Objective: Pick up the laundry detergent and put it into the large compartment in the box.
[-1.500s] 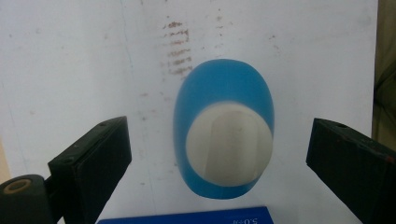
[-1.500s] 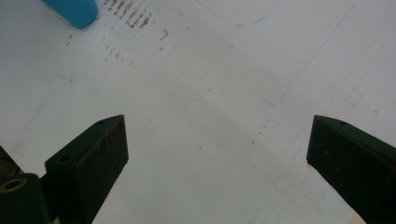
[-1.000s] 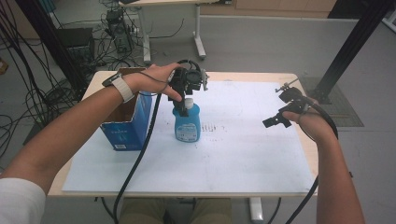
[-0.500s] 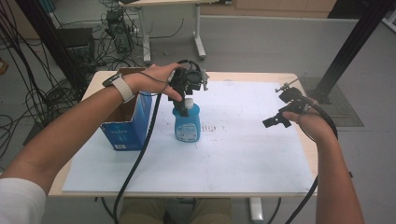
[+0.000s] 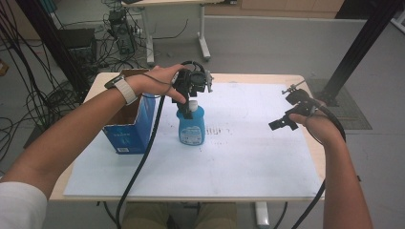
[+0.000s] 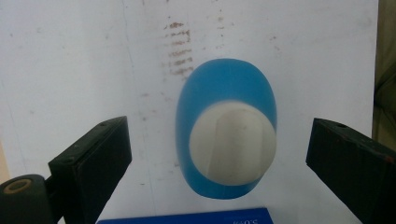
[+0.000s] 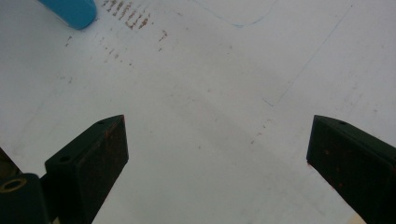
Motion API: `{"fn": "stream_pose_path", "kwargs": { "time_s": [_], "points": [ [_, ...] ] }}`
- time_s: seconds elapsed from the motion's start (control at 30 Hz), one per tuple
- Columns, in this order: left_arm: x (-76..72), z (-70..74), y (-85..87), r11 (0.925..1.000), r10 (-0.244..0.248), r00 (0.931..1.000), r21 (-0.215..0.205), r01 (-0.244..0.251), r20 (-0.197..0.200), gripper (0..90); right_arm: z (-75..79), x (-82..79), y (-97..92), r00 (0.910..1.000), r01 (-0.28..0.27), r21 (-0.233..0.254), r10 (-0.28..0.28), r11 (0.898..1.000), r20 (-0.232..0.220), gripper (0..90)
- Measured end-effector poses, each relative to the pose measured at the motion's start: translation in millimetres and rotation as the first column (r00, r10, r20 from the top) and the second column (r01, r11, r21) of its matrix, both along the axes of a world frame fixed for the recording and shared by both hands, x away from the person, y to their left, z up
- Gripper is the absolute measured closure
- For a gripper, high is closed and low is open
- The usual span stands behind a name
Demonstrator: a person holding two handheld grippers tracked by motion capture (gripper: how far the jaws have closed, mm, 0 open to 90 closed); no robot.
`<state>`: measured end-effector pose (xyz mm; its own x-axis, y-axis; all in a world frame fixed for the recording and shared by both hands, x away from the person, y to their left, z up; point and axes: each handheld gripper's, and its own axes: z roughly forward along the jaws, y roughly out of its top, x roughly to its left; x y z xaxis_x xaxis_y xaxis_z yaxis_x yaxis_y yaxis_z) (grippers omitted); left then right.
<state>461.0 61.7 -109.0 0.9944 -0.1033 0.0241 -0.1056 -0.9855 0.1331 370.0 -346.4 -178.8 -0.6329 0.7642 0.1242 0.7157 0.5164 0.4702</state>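
the blue bottle [image 5: 192, 127] with its white cap [image 6: 232, 143] stands upright on the white sheet [image 5: 229, 157] of the counter [image 5: 253, 78], just beside the blue cardboard box [image 5: 130, 128]. my left tool [image 5: 190, 98] is directly above the cap, its jaws wide open on each side and not touching it. my right tool [image 5: 286, 112] is also open, well apart, above the bare sheet at the right side.
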Motion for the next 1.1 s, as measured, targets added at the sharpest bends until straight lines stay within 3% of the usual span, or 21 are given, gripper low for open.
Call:
{"fn": "stream_pose_path", "kwargs": {
  "time_s": [1.1],
  "points": [
    [0.6,-1.0,0.3,1.0,0.006,1.0,-0.003,-0.006,0.001,7.2,-1.6,-0.6,-2.4,1.0,0.001,0.001,-0.001,1.0,0.004,5.4]
  ]
}}
